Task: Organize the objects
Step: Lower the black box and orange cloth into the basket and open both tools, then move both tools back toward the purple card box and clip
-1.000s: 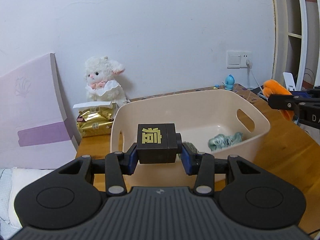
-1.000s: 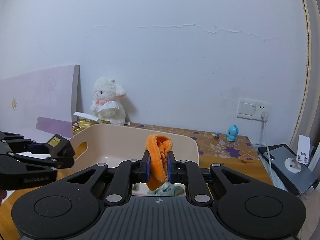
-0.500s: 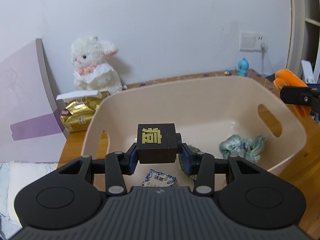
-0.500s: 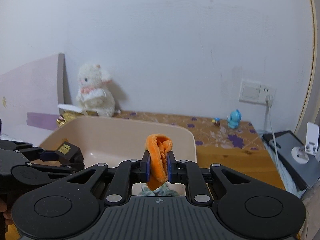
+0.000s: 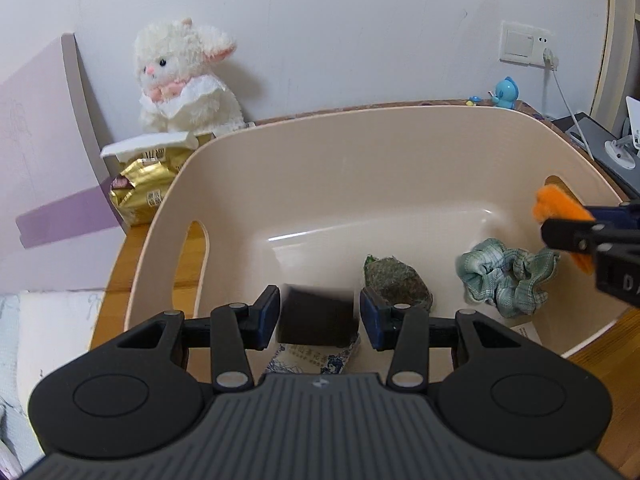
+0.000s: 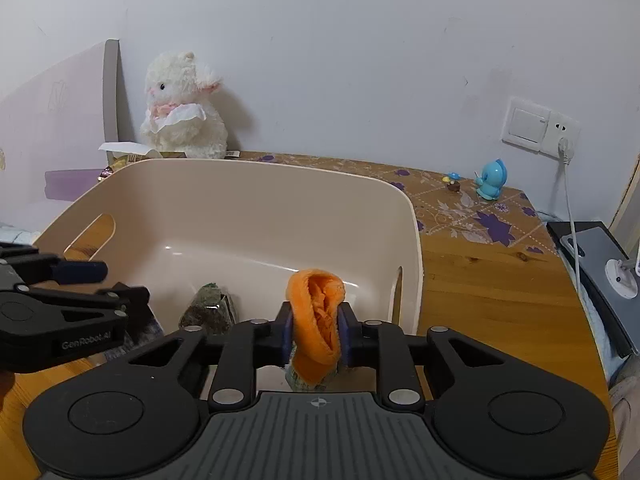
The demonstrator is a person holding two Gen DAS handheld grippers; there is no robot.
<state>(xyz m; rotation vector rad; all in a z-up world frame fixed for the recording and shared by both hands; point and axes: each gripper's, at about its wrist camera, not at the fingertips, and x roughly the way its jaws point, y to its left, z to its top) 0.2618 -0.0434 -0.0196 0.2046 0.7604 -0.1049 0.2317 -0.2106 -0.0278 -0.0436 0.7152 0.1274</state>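
1. Left wrist view: the left tool point(image 5: 318, 316) stood with its jaws apart over the near part of the bin point(image 5: 360, 148). Half a second earlier those jaws had clamped the block point(image 5: 316, 316); now the block sat blurred in the gap, clear of both pads, apparently dropping toward a packet point(image 5: 316, 360) on the bin floor. A dark bundle point(image 5: 396, 282) lay just right of it, and a green scrunchie point(image 5: 506, 276) further right. At the far right edge the right tool point(image 5: 560, 224) reached in, holding the orange cloth point(image 5: 558, 210). By my reading, the block's placement was as good as done and the left tool was free for another item.

2. Right wrist view: the right tool point(image 6: 314, 334) was closed on the orange cloth point(image 6: 318, 320), held above the near right corner of the bin point(image 6: 416, 232), as in the earlier frames but further over the bin. The left tool point(image 6: 92, 284) showed at the left with its jaws apart. The cloth was not yet released; that looked like the next step. A plush lamb point(image 6: 182, 120) sat on the bench point(image 6: 492, 280) behind the bin.
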